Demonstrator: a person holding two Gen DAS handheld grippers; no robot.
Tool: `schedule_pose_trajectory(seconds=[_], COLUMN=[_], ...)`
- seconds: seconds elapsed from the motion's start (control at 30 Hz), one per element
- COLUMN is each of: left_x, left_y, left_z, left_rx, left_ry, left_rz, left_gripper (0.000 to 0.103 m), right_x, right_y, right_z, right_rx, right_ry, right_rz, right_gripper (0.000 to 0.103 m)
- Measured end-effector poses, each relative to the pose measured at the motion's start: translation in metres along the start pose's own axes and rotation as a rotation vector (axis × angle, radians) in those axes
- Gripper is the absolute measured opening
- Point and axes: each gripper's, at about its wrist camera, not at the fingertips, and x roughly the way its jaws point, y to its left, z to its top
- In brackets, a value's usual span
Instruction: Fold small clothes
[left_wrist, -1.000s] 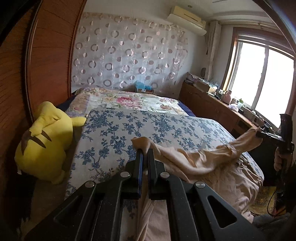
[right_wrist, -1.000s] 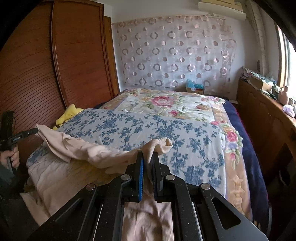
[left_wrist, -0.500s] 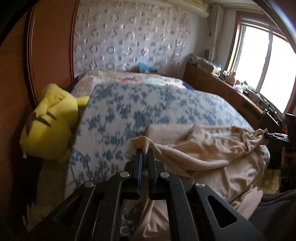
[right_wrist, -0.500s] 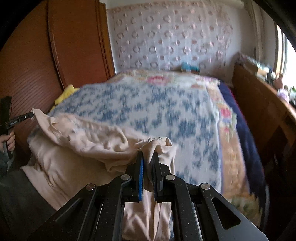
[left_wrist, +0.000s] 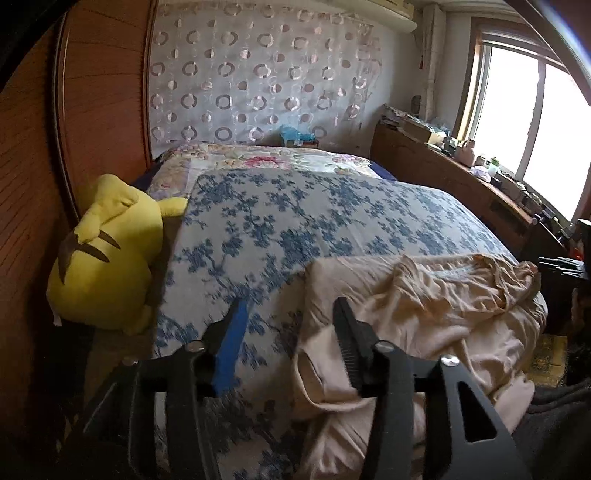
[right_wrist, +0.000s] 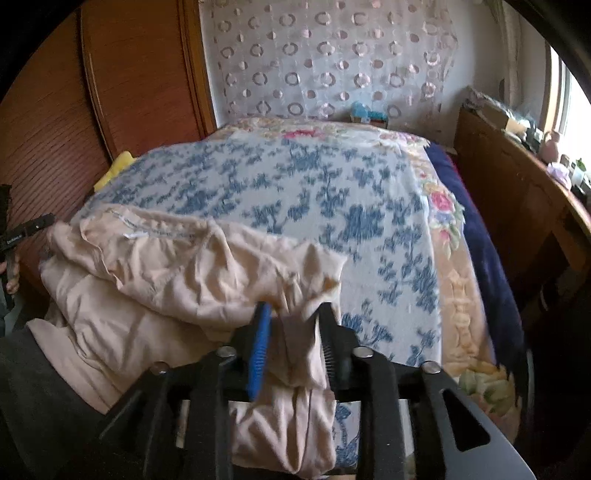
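A beige garment (left_wrist: 424, 306) lies crumpled on the near end of the bed, over a beige quilt. My left gripper (left_wrist: 290, 314) is opening, and its jaws stand wide over the bedspread. The garment's left edge lies just inside its right finger (left_wrist: 347, 332), and nothing is pinched. In the right wrist view my right gripper (right_wrist: 294, 314) is opening too, with a fold of the garment (right_wrist: 177, 269) hanging loosely between its pads. Each gripper shows at the edge of the other's view: the right gripper (left_wrist: 557, 264) and the left gripper (right_wrist: 29, 229).
The blue floral bedspread (left_wrist: 295, 221) covers the bed. A yellow plush toy (left_wrist: 107, 254) leans on the wooden wardrobe (left_wrist: 37, 166) to the left. A cluttered wooden sideboard (left_wrist: 461, 177) runs under the window on the right. A hand (right_wrist: 11, 266) holds the left gripper.
The garment, held stretched in the air between both grippers, has come down onto the bed and bunched up. Both grippers, shut on it before, now have their jaws apart.
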Motion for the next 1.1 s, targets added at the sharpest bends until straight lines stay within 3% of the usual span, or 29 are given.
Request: schedule_pose_trajectory(seconds=[0.1, 0.23, 0.57, 0.8, 1.1], left_x=[0.009, 0.029, 0.080, 0.101, 0.108], left_y=[0.002, 0.005, -0.010, -0.023, -0.028], left_z=[0.014, 0.029, 0.046, 0.038, 0.030], left_rx=[0.016, 0.030, 0.091, 0.130, 0.124], left_ry=[0.002, 0.024, 0.129, 0.211, 0.239], left_rz=[-0.011, -0.018, -0.031, -0.034, -0.053], left_gripper=[0.068, 0.069, 0.069, 0.069, 0.069], right_x=[0.000, 0.014, 0.078, 0.088, 0.095], right_y=[-0.008, -0.019, -0.023, -0.023, -0.027], right_z=[0.009, 0.014, 0.027, 0.025, 0.024], right_rx=[-0.009, -0.011, 0.005, 0.015, 0.042], right_ry=[-0.010, -0.005, 0.055, 0.087, 0.099], right_rz=[-0.040, -0.054, -0.014, 0.012, 0.020], right_gripper=[0.039, 0.043, 0.043, 0.044, 0.049])
